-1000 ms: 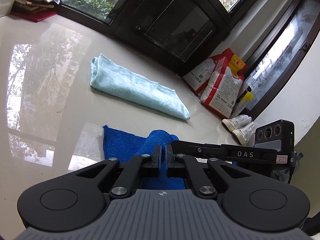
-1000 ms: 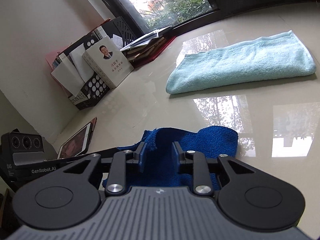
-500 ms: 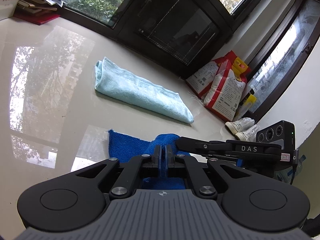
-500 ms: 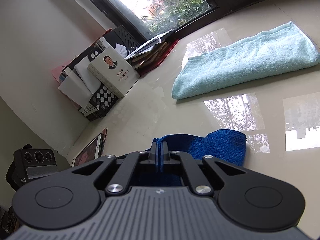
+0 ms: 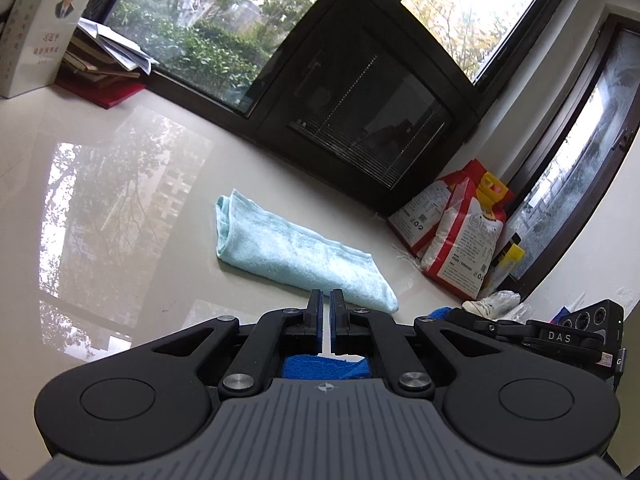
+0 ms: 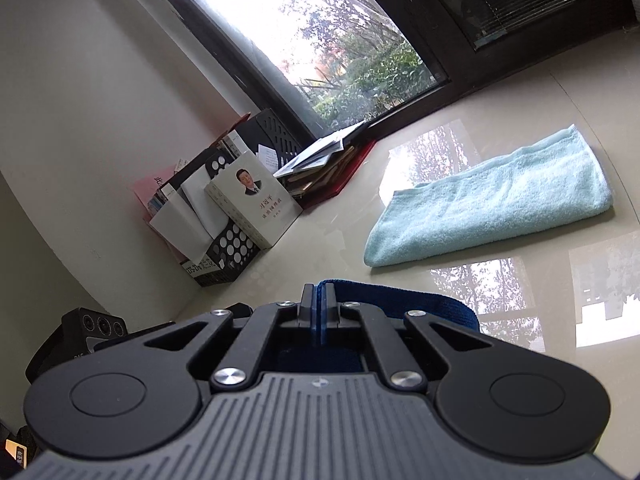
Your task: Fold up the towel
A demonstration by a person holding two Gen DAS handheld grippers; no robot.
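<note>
A dark blue towel (image 5: 324, 366) hangs from both grippers above the glossy cream table (image 5: 120, 208). My left gripper (image 5: 326, 308) is shut on one part of its edge, and the cloth shows mostly below the fingers. In the right wrist view my right gripper (image 6: 318, 300) is shut on the blue towel (image 6: 400, 296), whose taut edge runs off to the right. Beyond the blue one lies a folded light blue towel (image 5: 296, 256) (image 6: 492, 208) flat on the table. The right gripper's body (image 5: 560, 336) shows at the left view's right edge.
Books and papers (image 6: 320, 160) and a black file holder (image 6: 224, 248) stand by the wall at the left. Red and white bags (image 5: 456, 236) and white shoes (image 5: 492, 304) sit in the far right corner. Dark window frames (image 5: 360, 112) line the back.
The right gripper, open a second ago, has shut on the blue towel's edge. Both grippers have since risen and lifted the towel off the table.
</note>
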